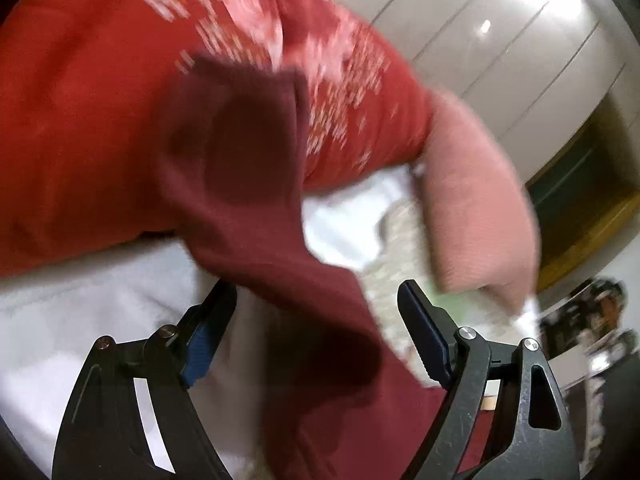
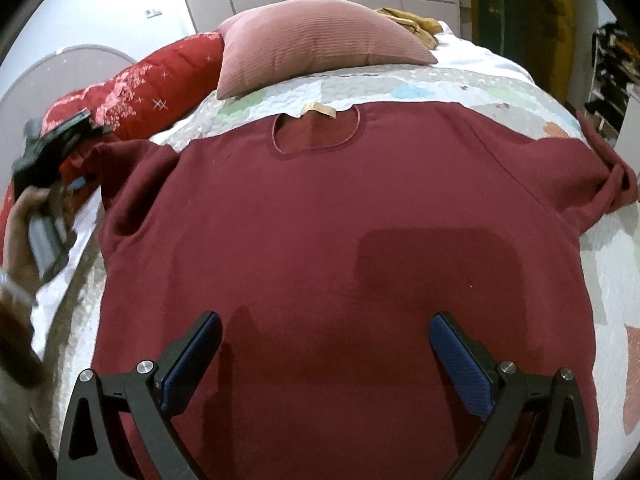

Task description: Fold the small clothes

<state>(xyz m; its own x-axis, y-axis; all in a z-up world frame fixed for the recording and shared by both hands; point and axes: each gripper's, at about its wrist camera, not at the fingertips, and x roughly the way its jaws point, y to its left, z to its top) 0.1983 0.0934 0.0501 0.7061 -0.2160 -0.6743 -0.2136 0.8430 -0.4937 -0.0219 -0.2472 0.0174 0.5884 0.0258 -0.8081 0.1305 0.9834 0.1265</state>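
A maroon short-sleeved shirt (image 2: 320, 216) lies spread flat, neck opening away from the camera, on a patchwork quilt (image 2: 460, 84) that covers the bed. A ribbed pink cushion (image 2: 316, 36) and a red star-printed pillow (image 2: 132, 80) sit beyond its collar.

The right gripper (image 2: 324, 356) hovers over the lower body of the shirt with its jaws spread wide and nothing between them. The left gripper (image 1: 316, 332) is at the shirt's left sleeve (image 1: 240, 168), jaws also apart; cloth runs through the gap, but no pad is pressing on it, so it holds nothing yet. That view is smeared by motion, so finer contact is hard to judge.

The fabric looks like a soft, light knit — limp, with no stiffness of its own, likely to sag and drag rather than slide cleanly. It should pinch easily and is in no way fragile. The best holds are probably the sleeve hem or shoulder seam on each side, where doubled cloth gives the pads more to bite — a single layer mid-panel would only bunch.
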